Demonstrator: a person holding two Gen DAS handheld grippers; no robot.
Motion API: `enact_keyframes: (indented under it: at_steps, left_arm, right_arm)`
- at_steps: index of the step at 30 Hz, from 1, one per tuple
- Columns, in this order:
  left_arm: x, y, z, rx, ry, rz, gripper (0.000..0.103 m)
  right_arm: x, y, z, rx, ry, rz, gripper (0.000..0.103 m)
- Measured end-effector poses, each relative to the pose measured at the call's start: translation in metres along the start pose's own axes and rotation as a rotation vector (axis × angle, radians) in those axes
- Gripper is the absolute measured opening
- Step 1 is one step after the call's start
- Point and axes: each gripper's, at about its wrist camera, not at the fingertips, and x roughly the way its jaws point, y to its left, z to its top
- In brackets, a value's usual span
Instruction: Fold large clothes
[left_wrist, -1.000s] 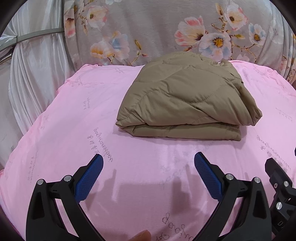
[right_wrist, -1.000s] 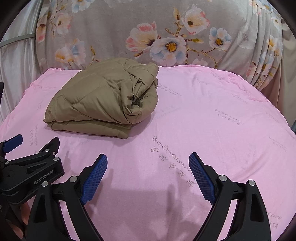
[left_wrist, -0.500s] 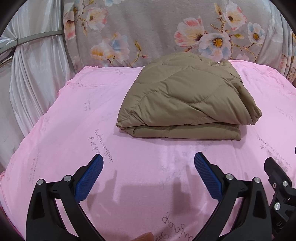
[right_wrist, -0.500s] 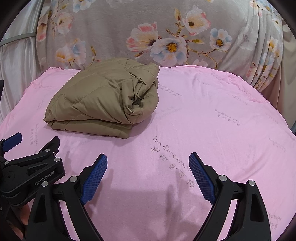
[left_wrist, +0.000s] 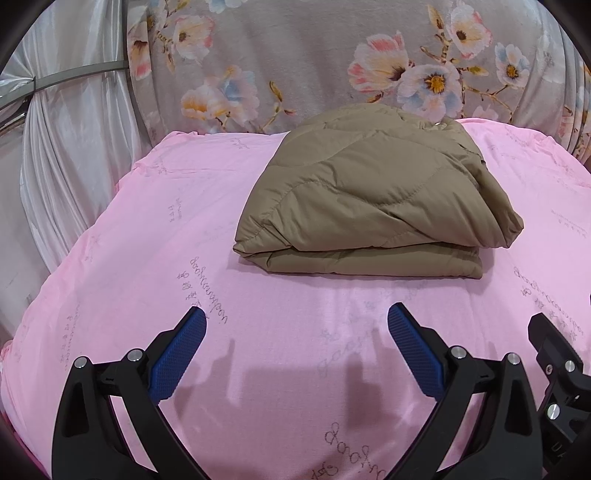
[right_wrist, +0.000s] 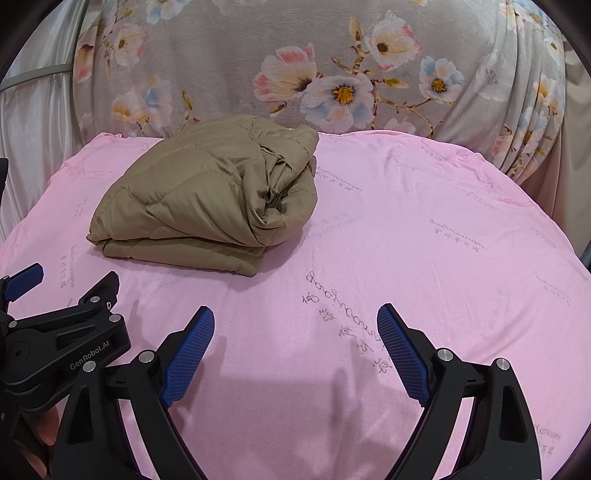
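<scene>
A tan quilted puffer jacket (left_wrist: 369, 195) lies folded into a thick bundle on the pink sheet (left_wrist: 147, 277), toward the far side. From the right wrist view the same jacket (right_wrist: 207, 199) sits at the upper left, its bunched end facing right. My left gripper (left_wrist: 295, 328) hovers open over bare sheet, well short of the jacket's near edge, with nothing between its blue pads. Farther right, my right gripper (right_wrist: 295, 326) is also open and empty above the sheet. Each gripper shows at the edge of the other's view.
A grey floral cloth (left_wrist: 332, 62) hangs behind the pink surface. White draped fabric (left_wrist: 66, 166) falls at the left. The pink sheet (right_wrist: 443, 240) stretches bare to the right of the jacket, with its edge dropping off at the far right.
</scene>
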Motion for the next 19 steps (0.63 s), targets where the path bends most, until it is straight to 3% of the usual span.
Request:
enact_keyframes:
  at_steps: [19]
  left_arm:
    - [-0.0007,0.0006,-0.0007,-0.005,-0.002,-0.003,0.096]
  right_arm:
    - [-0.0002,0.0011,-0.0001,-0.002,0.000,-0.001,0.087]
